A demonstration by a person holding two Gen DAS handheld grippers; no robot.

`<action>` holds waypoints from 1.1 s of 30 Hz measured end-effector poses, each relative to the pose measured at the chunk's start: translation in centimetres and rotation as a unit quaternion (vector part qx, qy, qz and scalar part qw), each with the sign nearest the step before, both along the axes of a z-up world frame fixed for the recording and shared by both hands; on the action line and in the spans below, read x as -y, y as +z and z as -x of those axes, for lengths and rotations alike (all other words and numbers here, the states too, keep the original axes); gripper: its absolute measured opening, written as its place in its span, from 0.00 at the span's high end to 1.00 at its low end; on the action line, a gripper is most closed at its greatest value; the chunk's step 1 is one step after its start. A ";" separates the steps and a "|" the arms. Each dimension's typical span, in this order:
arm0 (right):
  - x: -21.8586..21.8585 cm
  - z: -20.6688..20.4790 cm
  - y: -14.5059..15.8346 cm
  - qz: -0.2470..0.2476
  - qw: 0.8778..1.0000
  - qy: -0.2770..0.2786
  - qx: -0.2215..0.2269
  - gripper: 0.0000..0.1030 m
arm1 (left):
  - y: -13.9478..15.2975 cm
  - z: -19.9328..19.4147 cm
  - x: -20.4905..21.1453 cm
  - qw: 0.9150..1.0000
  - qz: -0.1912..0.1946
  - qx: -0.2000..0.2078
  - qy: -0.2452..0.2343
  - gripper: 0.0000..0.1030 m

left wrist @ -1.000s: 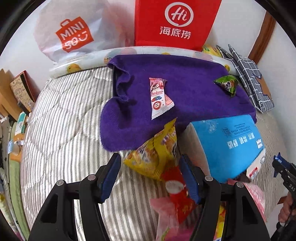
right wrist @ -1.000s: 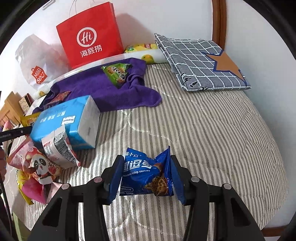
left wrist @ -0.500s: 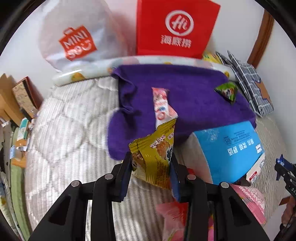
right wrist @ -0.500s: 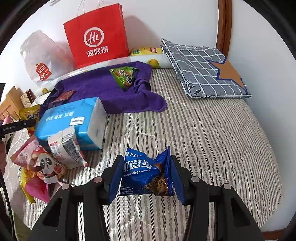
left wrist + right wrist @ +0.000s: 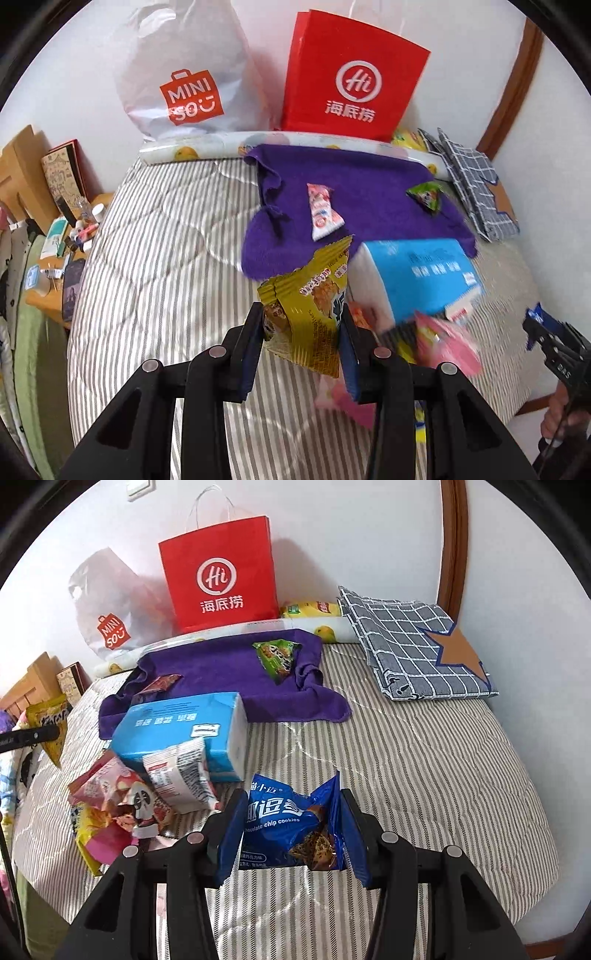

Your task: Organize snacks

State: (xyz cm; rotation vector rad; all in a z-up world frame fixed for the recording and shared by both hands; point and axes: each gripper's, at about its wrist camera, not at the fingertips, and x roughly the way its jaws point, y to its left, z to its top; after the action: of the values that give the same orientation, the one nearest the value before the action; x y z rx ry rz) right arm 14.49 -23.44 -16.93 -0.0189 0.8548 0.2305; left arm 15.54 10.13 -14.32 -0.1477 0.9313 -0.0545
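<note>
Yellow snack packet [image 5: 314,314] upright, long axis near-vertical, top tilted right.

My left gripper [image 5: 304,328] has closed on the yellow snack packet [image 5: 310,314] and lifted it off the snack pile [image 5: 439,339]. My right gripper [image 5: 291,830], clamped on the blue cookie packet [image 5: 291,823], has risen from the striped bed [image 5: 424,760].
</note>
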 end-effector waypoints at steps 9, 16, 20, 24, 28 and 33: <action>-1.5 1.2 1.1 0.014 1.000 -0.002 0.017 0.54 | 0.1 2.6 2.1 1.000 0.008 0.005 -0.021 0.63; -2.4 1.3 1.6 -0.001 1.000 -0.006 0.016 0.54 | 0.0 3.4 4.1 0.999 0.012 0.004 -0.043 0.63; -3.0 1.2 2.1 -0.001 1.000 -0.003 0.024 0.54 | 0.1 3.6 5.1 0.999 0.012 0.005 -0.052 0.63; -3.4 0.9 2.5 -0.006 1.000 -0.003 0.028 0.54 | 0.1 3.6 5.8 0.998 0.021 0.006 -0.059 0.63; -3.6 0.8 2.7 -0.011 0.999 0.000 0.031 0.54 | -0.1 3.4 6.5 0.998 0.023 0.003 -0.063 0.63; -3.5 0.7 2.9 -0.016 0.999 -0.002 0.031 0.54 | -0.2 3.1 6.9 0.997 0.026 0.005 -0.068 0.63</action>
State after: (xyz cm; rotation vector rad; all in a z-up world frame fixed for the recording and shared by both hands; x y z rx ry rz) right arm 13.78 -19.95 -14.07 0.0065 0.7887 0.2387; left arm 12.46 3.22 -14.48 -0.1325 0.9299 -0.2050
